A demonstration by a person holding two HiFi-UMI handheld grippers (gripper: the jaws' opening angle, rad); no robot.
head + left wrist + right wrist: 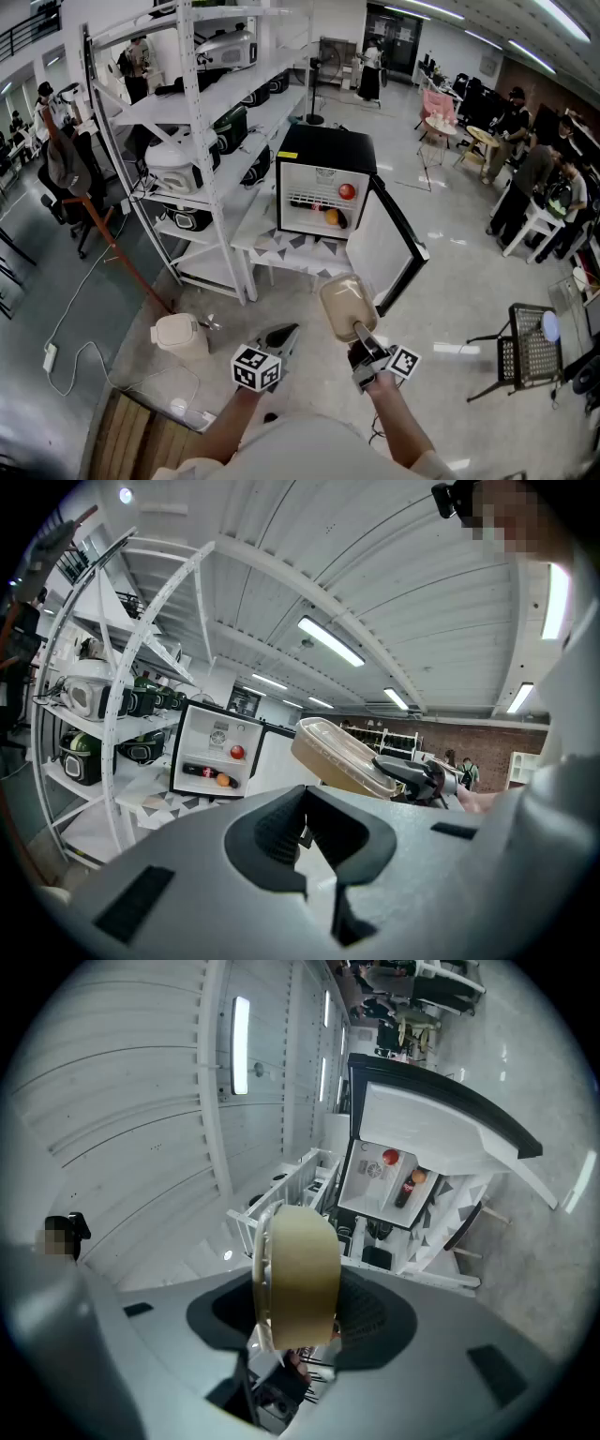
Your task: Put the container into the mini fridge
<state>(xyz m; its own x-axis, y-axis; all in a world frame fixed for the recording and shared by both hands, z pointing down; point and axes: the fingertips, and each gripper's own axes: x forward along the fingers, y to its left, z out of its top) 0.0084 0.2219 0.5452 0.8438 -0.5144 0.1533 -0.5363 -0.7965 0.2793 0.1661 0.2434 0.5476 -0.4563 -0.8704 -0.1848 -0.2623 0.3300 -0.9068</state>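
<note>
The right gripper was clenched on the container, its jaws gripping the near end while the rest of the tub stuck out ahead of them. The container was a rounded, rectangular plastic tub, translucent and tan, with a clear lid whose rim stood out a little past the body. In the right gripper view it sat on edge between the pads, lid side to the view's left, filling most of the gap. Whether anything was inside it could not be made out.

The left gripper was just beside the right one, on its left, with its jaws drawn together and nothing between them. From the left gripper view the container showed off to the right, tilted, held up in the air clear of any surface.

Ahead of both grippers, well apart from them, stood the mini fridge: black outside, white inside. Its door was swung wide open, toward the right gripper's side. On its shelves were a red round thing, an orange one and a dark bottle lying flat. The fridge stood on a low white table with grey triangles. To the left of the left gripper a white rice cooker sat on the floor, and beyond it rose a white shelving rack.
</note>
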